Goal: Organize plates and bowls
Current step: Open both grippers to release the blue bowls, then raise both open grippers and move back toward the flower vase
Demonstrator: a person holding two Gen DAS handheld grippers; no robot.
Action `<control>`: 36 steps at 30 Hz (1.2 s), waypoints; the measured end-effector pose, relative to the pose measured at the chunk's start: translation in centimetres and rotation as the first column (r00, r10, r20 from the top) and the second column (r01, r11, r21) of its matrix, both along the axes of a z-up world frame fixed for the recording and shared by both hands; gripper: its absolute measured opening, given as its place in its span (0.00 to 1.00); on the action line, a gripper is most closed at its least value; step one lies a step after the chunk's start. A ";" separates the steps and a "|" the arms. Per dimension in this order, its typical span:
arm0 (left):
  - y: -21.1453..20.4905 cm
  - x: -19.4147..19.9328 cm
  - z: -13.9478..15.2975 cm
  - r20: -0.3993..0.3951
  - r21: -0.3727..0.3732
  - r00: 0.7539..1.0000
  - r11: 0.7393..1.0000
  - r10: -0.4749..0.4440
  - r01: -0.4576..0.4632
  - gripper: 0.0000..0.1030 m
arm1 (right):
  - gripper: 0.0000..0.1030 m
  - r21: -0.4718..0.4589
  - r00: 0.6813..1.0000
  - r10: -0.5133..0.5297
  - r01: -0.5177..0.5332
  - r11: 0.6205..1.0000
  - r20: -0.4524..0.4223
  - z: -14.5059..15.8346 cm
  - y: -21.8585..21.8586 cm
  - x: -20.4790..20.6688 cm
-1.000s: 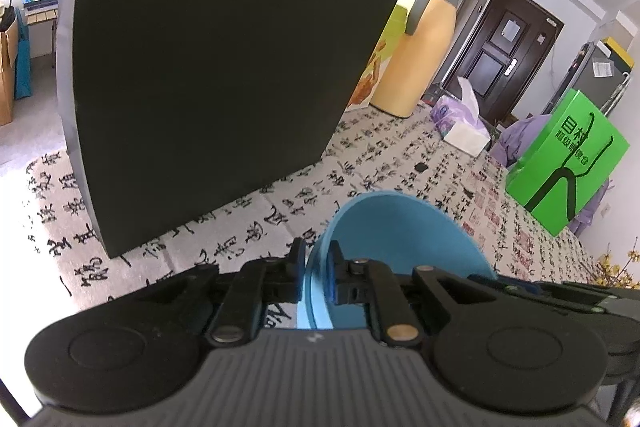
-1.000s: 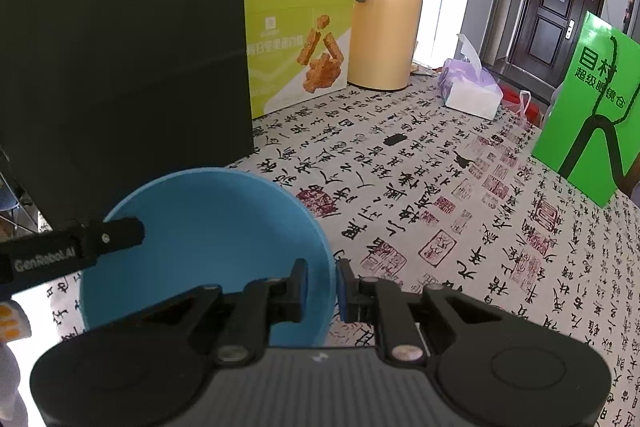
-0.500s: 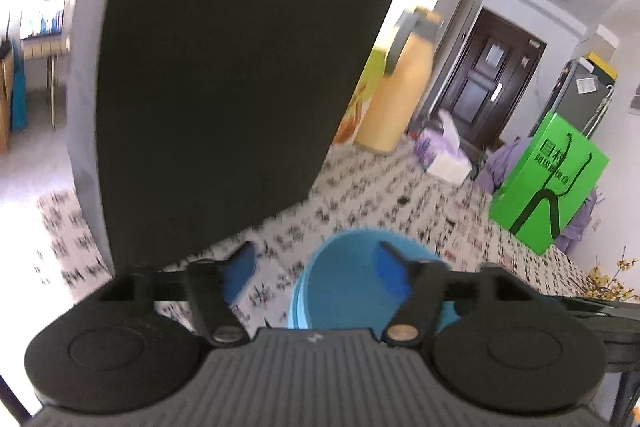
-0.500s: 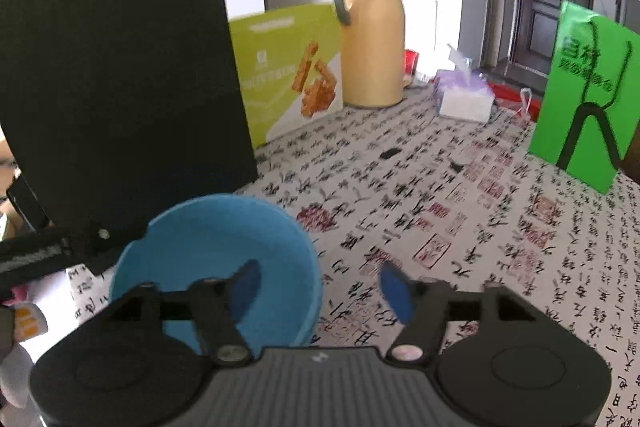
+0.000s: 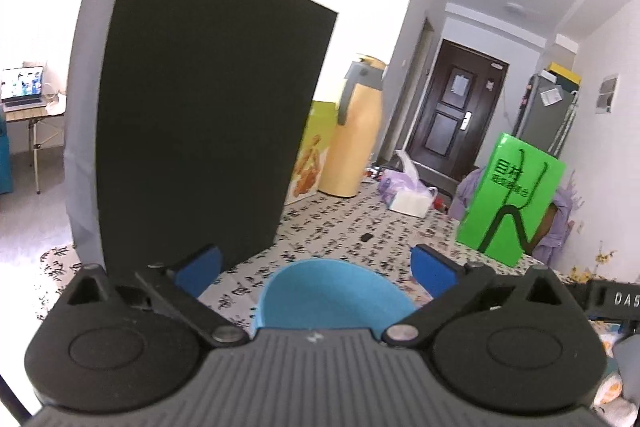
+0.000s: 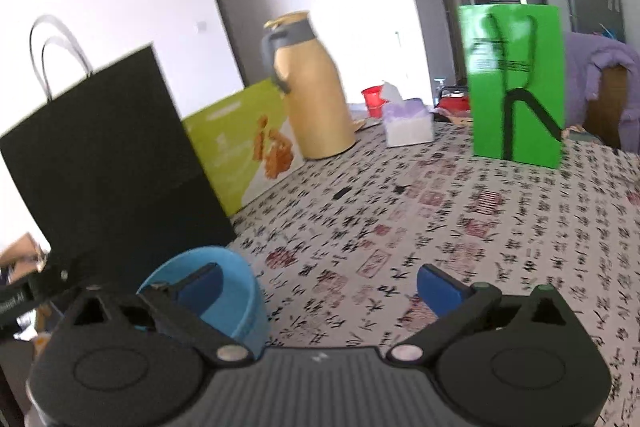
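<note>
Bowl: a round, light blue plastic bowl [image 5: 336, 295] with a smooth, plain inside stands upright on the table.
Bowl's place: near the table's front edge, just in front of a tall black paper carrier bag [image 5: 200, 115] with thin cord handles.
Table: covered by a white cloth printed with black calligraphy and red seals [image 6: 460, 227].
Left gripper [image 5: 316, 267]: its jaws are opening and stand wide; the blue pads [image 5: 198, 269] flank the bowl without touching it, so nothing is held.
Right gripper [image 6: 318, 285]: its jaws are opening and stand wide; the bowl sits low at the left, behind the left pad [image 6: 200, 287], not gripped.
Left wrist view only: a laptop on a small folding table [image 5: 24, 89] far left; the bowl's inside seen nearly centred.
Right wrist view only: a small red bucket [image 6: 373, 99]; the bowl's outer side wall [image 6: 248, 311].
Both views: a tan thermos jug with a grey handle [image 6: 316, 87], a bright green paper bag [image 6: 516, 79], a yellow-green snack box [image 6: 244, 143], a pack of tissues [image 6: 408, 123], a dark door [image 5: 452, 115].
</note>
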State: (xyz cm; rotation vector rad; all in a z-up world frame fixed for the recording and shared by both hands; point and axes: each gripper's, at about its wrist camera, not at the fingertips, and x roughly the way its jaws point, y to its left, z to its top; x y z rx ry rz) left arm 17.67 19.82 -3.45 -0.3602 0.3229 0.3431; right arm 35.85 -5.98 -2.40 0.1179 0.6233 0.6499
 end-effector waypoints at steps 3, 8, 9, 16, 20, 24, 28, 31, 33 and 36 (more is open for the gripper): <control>-0.8 0.0 0.2 0.000 -0.021 0.999 0.999 -0.040 0.040 1.00 | 1.00 0.011 0.999 -0.044 0.044 0.999 0.008 0.1 -2.2 -0.1; -2.2 -0.2 0.4 0.019 -0.020 0.998 0.998 -0.060 0.060 1.00 | 1.00 0.023 0.995 -0.097 0.096 0.995 0.036 0.1 -5.5 -0.3; -2.6 -0.2 0.5 0.017 -0.017 0.998 0.998 -0.064 0.065 1.00 | 1.00 0.026 0.994 -0.103 0.102 0.994 0.038 0.2 -6.0 -0.4; -4.7 0.3 0.8 0.005 -0.022 0.995 0.995 -0.099 0.099 1.00 | 1.00 0.040 0.987 -0.148 0.146 0.988 0.056 0.2 -9.6 -0.9; -6.0 0.7 1.0 -0.001 -0.013 0.994 0.994 -0.111 0.111 1.00 | 1.00 0.046 0.983 -0.170 0.167 0.985 0.073 0.4 -11.4 -1.4; -7.4 1.2 1.0 -0.015 0.002 0.990 0.991 -0.137 0.137 1.00 | 1.00 0.047 0.977 -0.192 0.189 0.981 0.094 0.6 -12.9 -1.8; -8.6 1.2 1.2 -0.013 0.009 0.988 0.988 -0.153 0.154 1.00 | 1.00 0.036 0.970 -0.211 0.208 0.977 0.117 0.6 -14.3 -2.3; -9.5 1.3 1.3 -0.013 0.019 0.987 0.987 -0.161 0.161 1.00 | 1.00 0.034 0.966 -0.224 0.222 0.974 0.126 0.6 -15.3 -2.5; -10.0 1.5 1.4 -0.015 0.024 0.986 0.986 -0.166 0.167 1.00 | 1.00 0.034 0.963 -0.237 0.234 0.972 0.130 0.5 -16.1 -2.6; -10.9 1.7 1.5 -0.015 0.026 0.984 0.984 -0.176 0.176 1.00 | 1.00 0.038 0.958 -0.253 0.251 0.967 0.136 0.4 -17.2 -2.7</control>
